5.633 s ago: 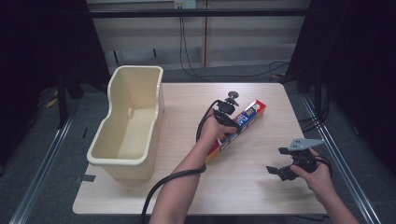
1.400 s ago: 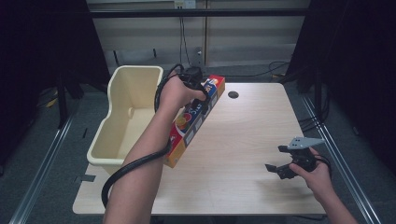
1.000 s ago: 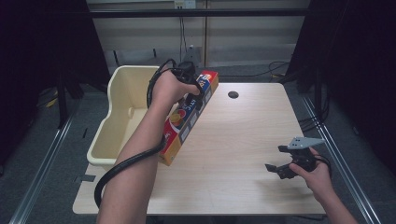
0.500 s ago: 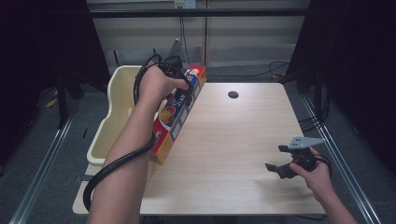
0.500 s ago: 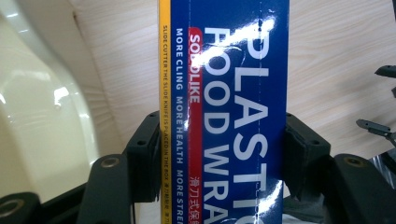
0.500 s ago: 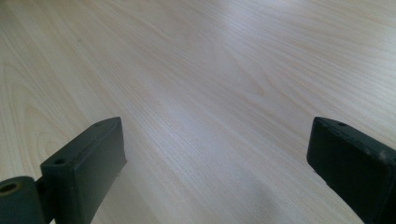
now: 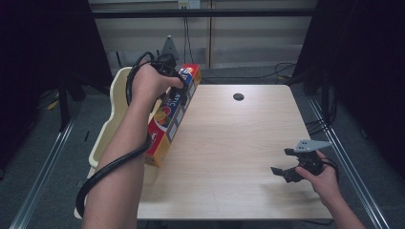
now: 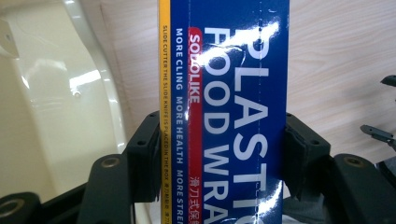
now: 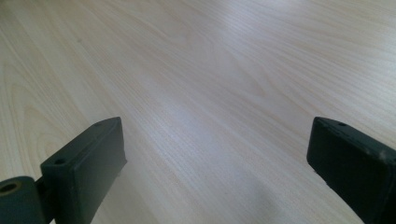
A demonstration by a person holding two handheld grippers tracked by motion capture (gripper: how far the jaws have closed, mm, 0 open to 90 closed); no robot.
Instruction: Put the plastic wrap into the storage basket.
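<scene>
**Long box carried by one end, tub rim close below**

Left gripper (image 8: 217,154) clamped across the width of the plastic wrap box (image 7: 173,117), pads pressed on both long edges near the far end. Held clear of the table (image 7: 239,143), slanted, far end up by the back corner of the cream tub (image 7: 102,143), near end hanging lower over the tub's table-side rim. In the left gripper view, tub wall (image 8: 60,93) just left of the box, bare wood to the right.

Right gripper (image 7: 292,168) well away from the tub, resting near the table's opposite front corner, jaws wide apart with nothing between them, as seen over bare wood in the right gripper view (image 9: 215,163).

Risks, judged from this:

- Swing or sag of the free end. Grip far off the box's middle, glossy cardboard, so likely pivoting between the pads with any quick turn toward the tub.
- Snag on the rim. Low end just beside or above the tub's edge; lowered too soon, probably caught there, tipping the box out onto the table or nudging the light tub.
- Crushed carton. Hard squeeze on thin cardboard, possibly dented sides.
- Cable (image 7: 112,167) looped round the forearm next to the tub, able to drag on the rim.

Safer course: more lift, box levelled and brought fully over the tub's opening before release.
</scene>
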